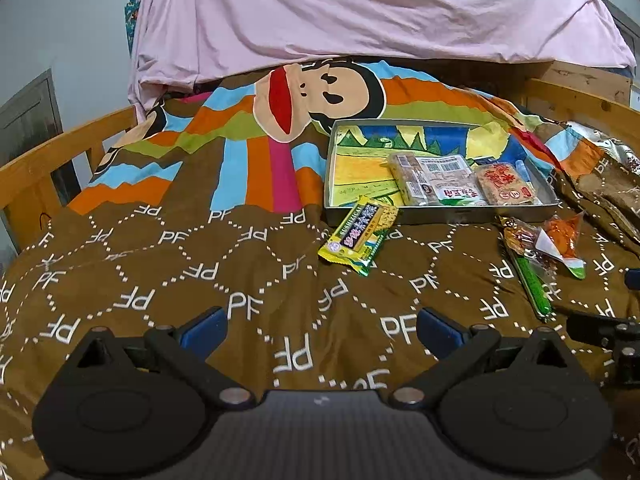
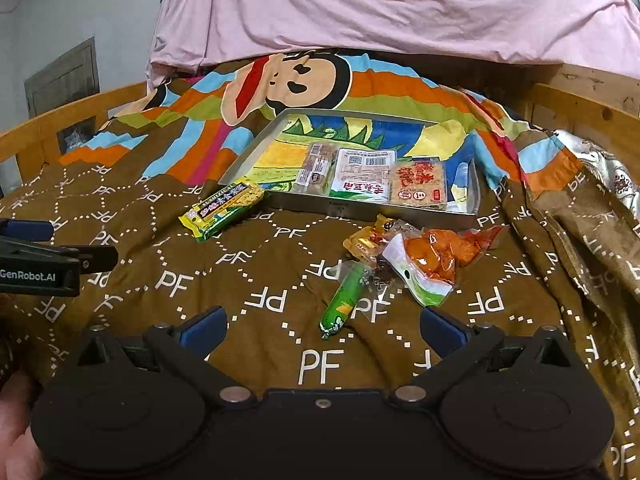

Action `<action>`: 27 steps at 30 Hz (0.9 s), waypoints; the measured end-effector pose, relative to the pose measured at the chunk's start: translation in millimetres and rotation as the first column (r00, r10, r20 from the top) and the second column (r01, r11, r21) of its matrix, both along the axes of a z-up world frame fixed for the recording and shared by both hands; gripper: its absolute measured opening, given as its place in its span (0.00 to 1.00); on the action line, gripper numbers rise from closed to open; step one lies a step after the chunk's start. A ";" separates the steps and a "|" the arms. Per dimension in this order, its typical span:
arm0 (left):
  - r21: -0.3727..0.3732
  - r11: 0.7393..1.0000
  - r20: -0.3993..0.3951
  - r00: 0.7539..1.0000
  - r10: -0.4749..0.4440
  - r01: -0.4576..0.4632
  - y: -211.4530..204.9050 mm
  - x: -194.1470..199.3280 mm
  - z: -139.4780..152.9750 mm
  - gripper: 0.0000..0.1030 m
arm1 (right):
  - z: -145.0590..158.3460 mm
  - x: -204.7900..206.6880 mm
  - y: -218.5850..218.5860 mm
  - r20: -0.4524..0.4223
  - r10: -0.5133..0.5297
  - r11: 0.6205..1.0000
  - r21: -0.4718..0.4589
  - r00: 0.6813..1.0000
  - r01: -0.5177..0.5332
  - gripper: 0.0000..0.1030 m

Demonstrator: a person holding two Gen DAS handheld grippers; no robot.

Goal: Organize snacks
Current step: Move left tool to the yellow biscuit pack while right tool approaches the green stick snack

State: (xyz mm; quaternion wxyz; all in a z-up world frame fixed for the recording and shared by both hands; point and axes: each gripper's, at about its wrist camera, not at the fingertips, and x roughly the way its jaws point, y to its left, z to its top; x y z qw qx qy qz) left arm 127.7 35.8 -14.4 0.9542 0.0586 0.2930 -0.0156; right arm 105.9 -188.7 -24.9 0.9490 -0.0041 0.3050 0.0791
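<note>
Green sausage stick (image 2: 340,304) – lengthwise toward tray (image 2: 360,206), tilted right

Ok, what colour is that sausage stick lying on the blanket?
The sausage stick is green with some yellow near one end, clearest in the right wrist view.

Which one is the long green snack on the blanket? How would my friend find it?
Find the metal tray on the brown blanket. In front of it, loose snacks lie in a small pile, including an orange packet. The green stick pokes out toward the right gripper: the only long, thin, round one; the others are flat.
</note>
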 end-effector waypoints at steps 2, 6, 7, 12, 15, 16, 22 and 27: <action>0.002 1.000 -0.001 1.000 0.005 -0.005 1.7 5.0 -0.6 1.00 | -1.2 2.8 -1.3 -0.007 -0.004 1.000 0.013 1.000 0.004 0.99; 0.002 1.000 0.005 1.000 0.012 -0.012 6.3 14.3 -1.8 1.00 | -4.3 7.4 -2.5 -0.022 -0.008 0.999 0.033 1.000 0.008 0.99; 0.002 1.000 0.005 1.000 0.014 -0.014 7.2 16.1 -2.3 1.00 | -4.9 8.6 -3.0 -0.023 -0.009 0.999 0.038 1.000 0.009 0.99; 0.002 1.000 -0.001 1.000 0.025 -0.025 12.2 25.6 -8.0 1.00 | -7.6 15.4 -2.1 -0.024 -0.012 0.999 0.048 1.000 0.013 0.99; 0.004 1.000 -0.001 1.000 0.023 -0.023 13.5 30.6 -10.5 1.00 | -8.3 20.8 -2.0 -0.015 -0.020 0.998 0.056 1.000 0.021 0.99; 0.005 1.000 0.000 1.000 0.024 -0.024 13.6 32.6 -11.0 1.00 | -8.6 23.7 -2.0 -0.013 -0.024 0.998 0.061 1.000 0.025 0.99; -0.013 1.000 -0.006 1.000 0.022 -0.022 15.7 48.4 -13.7 1.00 | -13.0 38.2 0.1 -0.008 -0.022 0.996 0.087 1.000 0.022 0.99; -0.025 1.000 -0.022 1.000 0.009 -0.010 12.5 68.9 -15.5 1.00 | -16.8 49.1 2.2 -0.001 -0.003 0.995 0.100 1.000 0.003 0.99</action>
